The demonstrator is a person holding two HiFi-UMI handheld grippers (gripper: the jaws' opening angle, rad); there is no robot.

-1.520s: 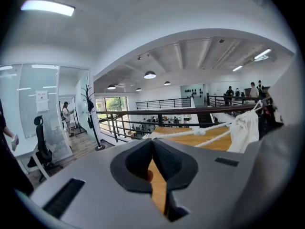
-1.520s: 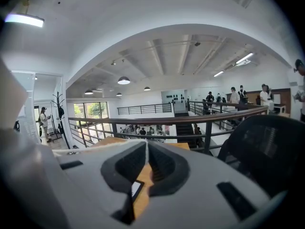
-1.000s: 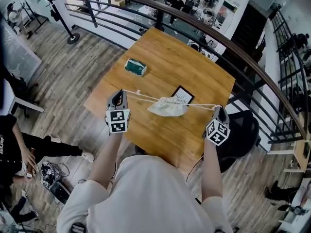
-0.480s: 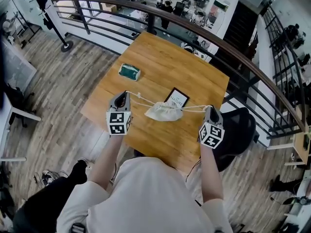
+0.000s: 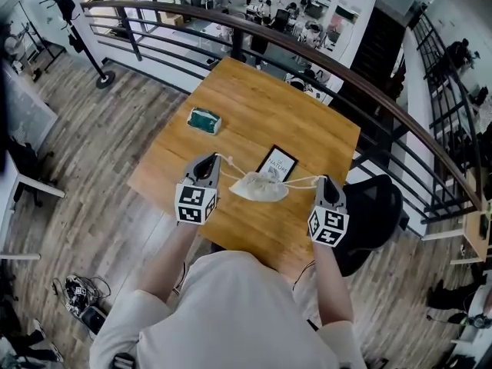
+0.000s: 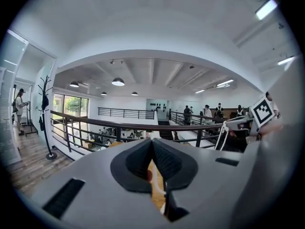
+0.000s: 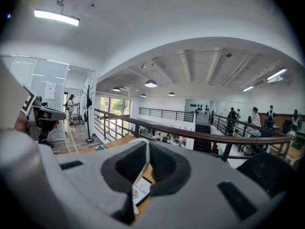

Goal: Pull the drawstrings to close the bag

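A small white drawstring bag (image 5: pixel 260 187) lies bunched on the wooden table (image 5: pixel 254 98), between my two grippers. My left gripper (image 5: pixel 209 163) is to its left, shut on the left white drawstring (image 5: pixel 228 164). That cord shows pinched between its jaws (image 6: pixel 155 177) in the left gripper view. To the right of the bag, my right gripper (image 5: pixel 323 181) is shut on the right drawstring (image 5: pixel 302 181). This cord runs up between the closed pads (image 7: pixel 145 162) in the right gripper view. Both cords sag a little towards the bag's gathered mouth.
A black card (image 5: pixel 277 162) with white print lies just behind the bag. A green packet (image 5: pixel 204 120) sits at the table's far left. A dark railing (image 5: pixel 323 56) curves behind the table, and a black chair (image 5: pixel 378 210) stands beside my right gripper.
Both grippers have come inward towards the bag, still holding the cords. The drawstrings, stretched taut a second ago, now hang slack.
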